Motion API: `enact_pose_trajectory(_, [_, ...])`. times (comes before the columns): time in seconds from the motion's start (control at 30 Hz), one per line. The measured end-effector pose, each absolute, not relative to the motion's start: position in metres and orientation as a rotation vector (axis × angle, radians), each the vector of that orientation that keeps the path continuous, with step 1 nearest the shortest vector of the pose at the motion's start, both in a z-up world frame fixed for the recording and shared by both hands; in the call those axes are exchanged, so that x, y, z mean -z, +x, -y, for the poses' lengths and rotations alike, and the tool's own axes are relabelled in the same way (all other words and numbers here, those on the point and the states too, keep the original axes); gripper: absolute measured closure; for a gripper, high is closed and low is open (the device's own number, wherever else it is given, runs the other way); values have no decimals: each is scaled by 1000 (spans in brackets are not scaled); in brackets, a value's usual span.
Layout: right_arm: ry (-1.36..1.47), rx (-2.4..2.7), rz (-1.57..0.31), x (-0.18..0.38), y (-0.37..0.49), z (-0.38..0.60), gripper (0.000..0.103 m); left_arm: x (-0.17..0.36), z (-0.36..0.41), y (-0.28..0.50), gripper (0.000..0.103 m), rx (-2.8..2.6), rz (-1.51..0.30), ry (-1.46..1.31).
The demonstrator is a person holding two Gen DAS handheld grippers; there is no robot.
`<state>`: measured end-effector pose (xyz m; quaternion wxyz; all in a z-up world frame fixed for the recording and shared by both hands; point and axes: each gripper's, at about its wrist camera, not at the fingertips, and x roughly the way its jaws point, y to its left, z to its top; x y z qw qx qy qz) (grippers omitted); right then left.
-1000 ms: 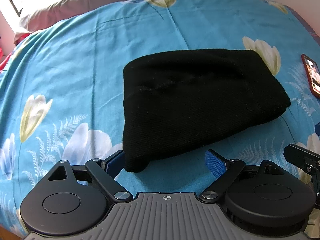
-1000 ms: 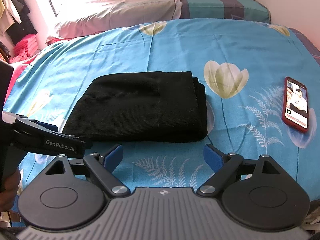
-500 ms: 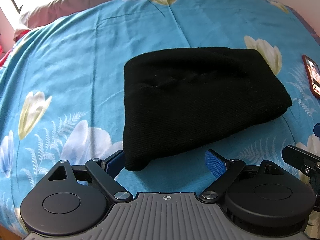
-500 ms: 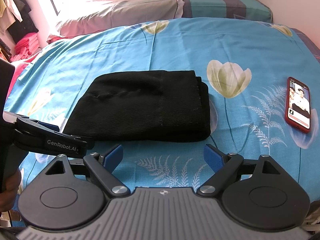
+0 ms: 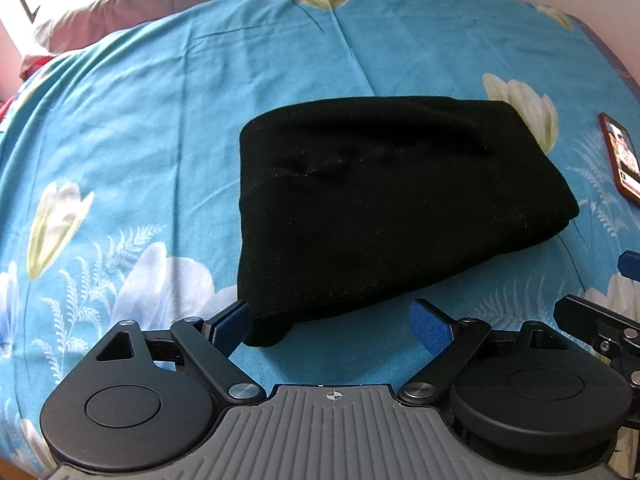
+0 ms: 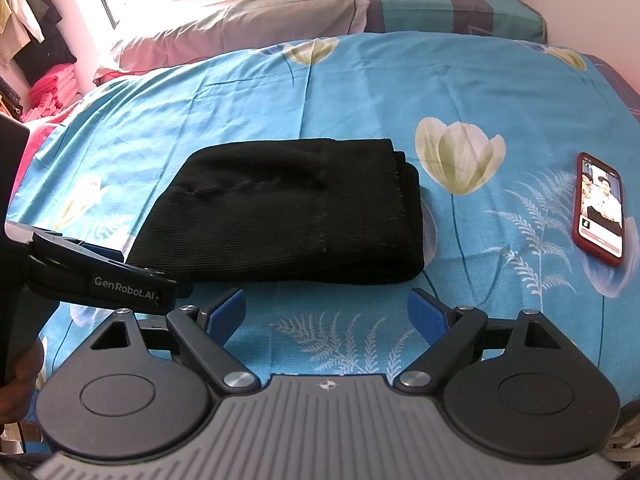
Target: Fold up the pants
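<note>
The black pants lie folded into a compact bundle on the blue flowered bedsheet. My left gripper is open just in front of the bundle's near left corner, whose tip pokes between the blue pads without being pinched. In the right wrist view the same pants lie ahead, with stacked folded edges on the right side. My right gripper is open over bare sheet, short of the bundle's near edge. The left gripper's body shows at that view's left.
A phone in a red case lies screen up on the sheet to the right of the pants. Pillows and a pale quilt sit beyond the bed's far edge. Clothes hang and pink fabric is stacked at the far left.
</note>
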<state>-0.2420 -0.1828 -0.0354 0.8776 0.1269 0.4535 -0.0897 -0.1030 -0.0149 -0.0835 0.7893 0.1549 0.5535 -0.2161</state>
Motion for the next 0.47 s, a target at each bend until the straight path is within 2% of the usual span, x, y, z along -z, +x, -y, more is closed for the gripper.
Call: enact_pose_trajectory(0.47, [254,175,-950,35,-236,180,13,85,13,-98,0,444,-1200,341])
